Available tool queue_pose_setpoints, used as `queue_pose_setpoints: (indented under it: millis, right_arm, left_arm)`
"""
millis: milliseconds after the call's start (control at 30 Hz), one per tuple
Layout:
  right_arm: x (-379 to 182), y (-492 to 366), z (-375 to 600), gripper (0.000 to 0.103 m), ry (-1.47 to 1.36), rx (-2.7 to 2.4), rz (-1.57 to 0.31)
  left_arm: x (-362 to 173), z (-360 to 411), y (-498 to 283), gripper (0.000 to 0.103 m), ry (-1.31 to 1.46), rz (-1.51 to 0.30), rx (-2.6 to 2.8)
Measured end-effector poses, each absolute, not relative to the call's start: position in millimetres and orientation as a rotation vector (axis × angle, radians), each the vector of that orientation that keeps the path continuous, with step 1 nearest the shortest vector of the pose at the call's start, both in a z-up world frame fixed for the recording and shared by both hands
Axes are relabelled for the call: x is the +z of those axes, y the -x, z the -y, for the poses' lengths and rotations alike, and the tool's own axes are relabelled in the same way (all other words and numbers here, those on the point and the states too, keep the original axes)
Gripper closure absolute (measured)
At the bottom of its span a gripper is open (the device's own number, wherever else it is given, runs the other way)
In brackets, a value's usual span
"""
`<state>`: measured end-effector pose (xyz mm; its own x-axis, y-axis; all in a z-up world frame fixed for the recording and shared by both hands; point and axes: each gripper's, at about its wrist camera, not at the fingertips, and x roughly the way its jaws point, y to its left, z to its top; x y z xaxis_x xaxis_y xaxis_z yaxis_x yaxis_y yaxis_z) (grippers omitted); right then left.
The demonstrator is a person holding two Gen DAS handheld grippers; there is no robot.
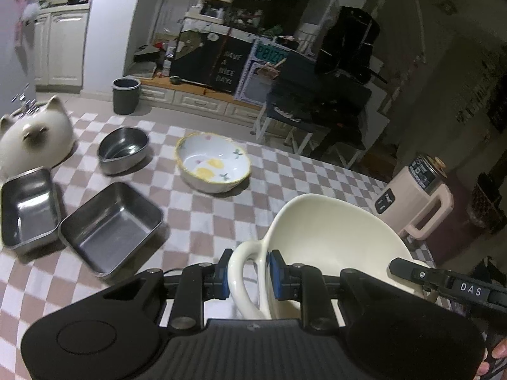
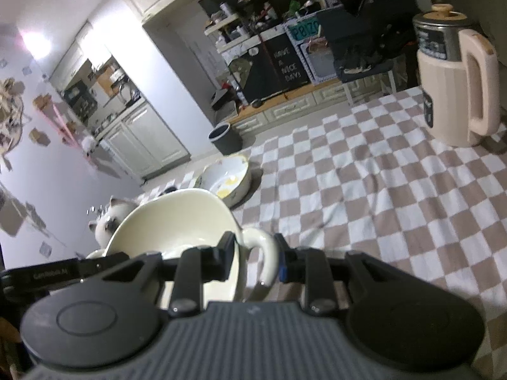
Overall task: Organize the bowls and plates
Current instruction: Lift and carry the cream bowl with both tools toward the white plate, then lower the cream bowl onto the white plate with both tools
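Note:
A large cream bowl [image 1: 332, 237] with a loop handle on each side is held between my two grippers above the checkered tablecloth [image 1: 196, 221]. My left gripper [image 1: 250, 269] is shut on the bowl's left handle [image 1: 240, 272]. My right gripper [image 2: 255, 256] is shut on the other handle [image 2: 264, 243], and the cream bowl [image 2: 177, 221] fills the lower left of its view. A flower-patterned bowl [image 1: 214, 164] sits empty on the cloth beyond. A round steel bowl [image 1: 123, 148] and two rectangular steel trays [image 1: 111, 224] [image 1: 28, 205] lie to the left.
A white cat-shaped jar [image 1: 35, 139] stands at the table's far left. A pink jug-like appliance [image 2: 456, 79] with a big handle stands at the right. Checkered cloth [image 2: 380, 190] stretches bare between it and the flower-patterned bowl [image 2: 226, 180]. Beyond the table edge are a bin [image 1: 126, 95] and a chair.

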<state>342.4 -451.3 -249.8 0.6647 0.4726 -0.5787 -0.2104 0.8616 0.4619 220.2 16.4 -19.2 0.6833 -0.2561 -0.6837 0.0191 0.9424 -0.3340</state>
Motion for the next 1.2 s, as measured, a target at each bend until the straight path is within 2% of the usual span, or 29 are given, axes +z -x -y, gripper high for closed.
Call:
queue_pose_setpoints:
  millis: [567, 1200]
  right_arm:
    - [-287, -354, 366, 0.071, -0.201, 0.445, -0.948]
    - [-310, -362, 333, 0.072, -0.107, 0.389, -1.048]
  left_arm:
    - [-79, -87, -200, 0.074, 0.436, -0.908, -0.018]
    - [-128, -103, -222, 0.066, 0.479, -1.015, 0.028]
